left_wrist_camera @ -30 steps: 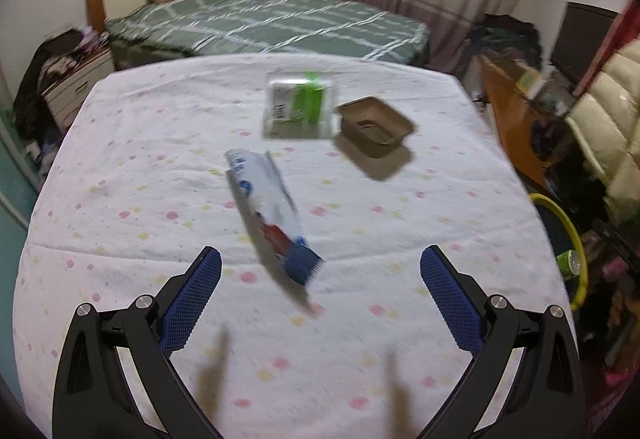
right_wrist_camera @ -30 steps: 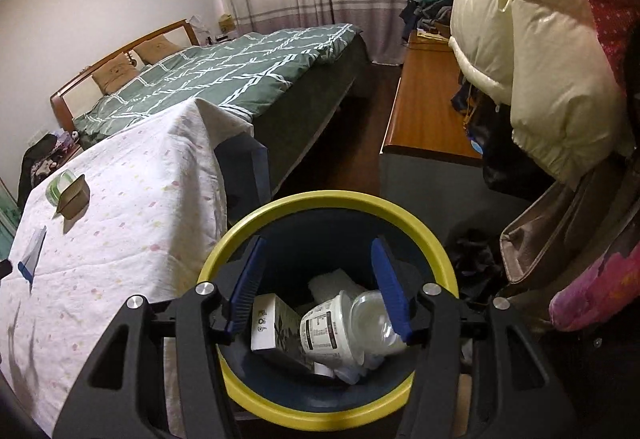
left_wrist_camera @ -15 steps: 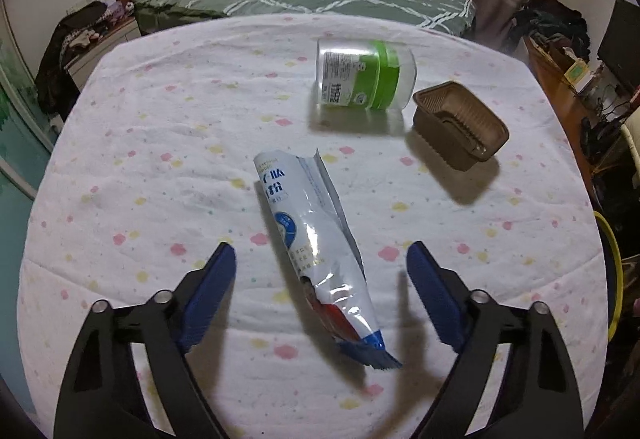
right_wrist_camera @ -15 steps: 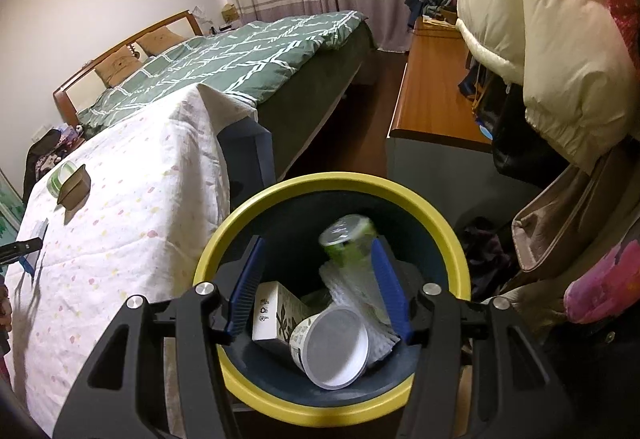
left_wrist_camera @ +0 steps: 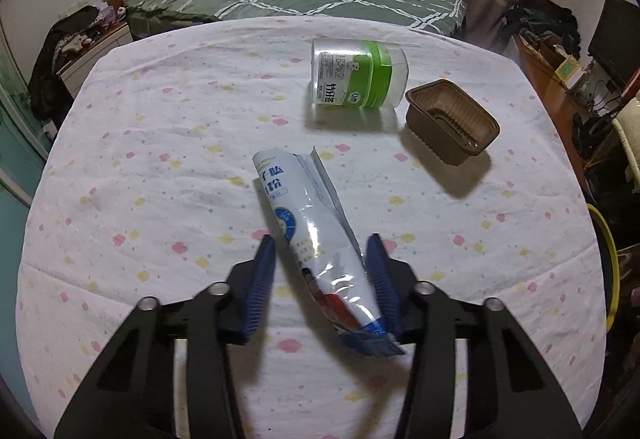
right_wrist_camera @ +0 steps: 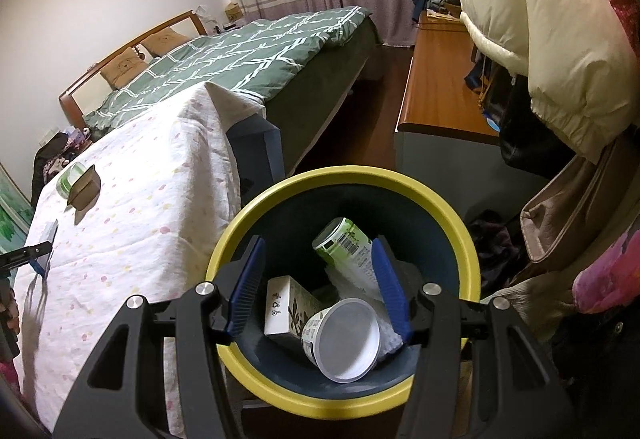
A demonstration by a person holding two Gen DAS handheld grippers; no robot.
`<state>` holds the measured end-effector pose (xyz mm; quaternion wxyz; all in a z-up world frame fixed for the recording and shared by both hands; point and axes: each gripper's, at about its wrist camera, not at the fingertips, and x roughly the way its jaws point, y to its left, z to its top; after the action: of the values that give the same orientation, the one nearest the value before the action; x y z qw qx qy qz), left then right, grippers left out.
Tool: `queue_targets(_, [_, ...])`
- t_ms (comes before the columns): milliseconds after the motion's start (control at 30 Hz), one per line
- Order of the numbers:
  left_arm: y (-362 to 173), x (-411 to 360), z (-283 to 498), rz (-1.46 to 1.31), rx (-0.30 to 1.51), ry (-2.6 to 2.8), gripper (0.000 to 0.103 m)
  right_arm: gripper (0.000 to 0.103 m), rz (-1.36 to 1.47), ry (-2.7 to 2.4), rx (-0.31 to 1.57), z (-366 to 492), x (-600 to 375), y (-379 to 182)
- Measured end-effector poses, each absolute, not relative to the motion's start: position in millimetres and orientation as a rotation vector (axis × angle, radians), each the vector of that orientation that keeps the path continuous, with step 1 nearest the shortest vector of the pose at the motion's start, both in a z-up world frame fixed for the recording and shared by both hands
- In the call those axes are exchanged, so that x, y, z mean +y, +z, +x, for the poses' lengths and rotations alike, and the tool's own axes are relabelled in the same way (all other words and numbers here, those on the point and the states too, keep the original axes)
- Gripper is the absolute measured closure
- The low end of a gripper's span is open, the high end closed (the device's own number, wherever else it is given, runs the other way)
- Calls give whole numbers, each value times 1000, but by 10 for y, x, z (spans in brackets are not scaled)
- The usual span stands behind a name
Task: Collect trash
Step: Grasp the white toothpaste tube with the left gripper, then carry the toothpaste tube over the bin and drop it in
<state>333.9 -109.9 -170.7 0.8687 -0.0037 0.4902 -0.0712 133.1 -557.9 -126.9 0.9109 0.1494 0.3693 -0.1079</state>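
bin (right_wrist_camera: 460, 227): yellow rim, on the floor right of the table, already has stuff in it — white tub (right_wrist_camera: 344, 339), green-label can (right_wrist_camera: 346, 243), small white box (right_wrist_camera: 286, 305), some crumpled white bits. so prob a good chunk done imo

still on table (left_wrist_camera: 160, 175): 3 things. blue/white pouch (left_wrist_camera: 316, 235) near edge, clear jar w/ green band (left_wrist_camera: 358, 79) lying on its side further back, brown plastic tray (left_wrist_camera: 452, 123) just right of the jar

left gripper (left_wrist_camera: 320, 279): jaws have just been closing, now narrow w/ the pouch between them. right pad looks like it's on the pouch, left pad has a sliver of gap, so not a full pinch yet afaict

right gripper (right_wrist_camera: 320, 283): half open, nothing in it, hovers over the bin

left to do: finish the grab, carry pouch to the bin on the right, then jar + tray
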Motion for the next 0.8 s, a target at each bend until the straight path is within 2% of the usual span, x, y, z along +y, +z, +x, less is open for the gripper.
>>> queue_targets(167, [-1666,-1132,3247,18,1005,-181,71,50,313,-219,765,1325,-5560,-1262])
queue_targets(567, [-1260,-1656,2859,79,907,-338,72,50,322,-197,755,1279,-5499,-1225])
queue_targets(800, [-1012,-2317,2575,141,864,-499,72,50,342,-204,724,1088,-5568,-1144])
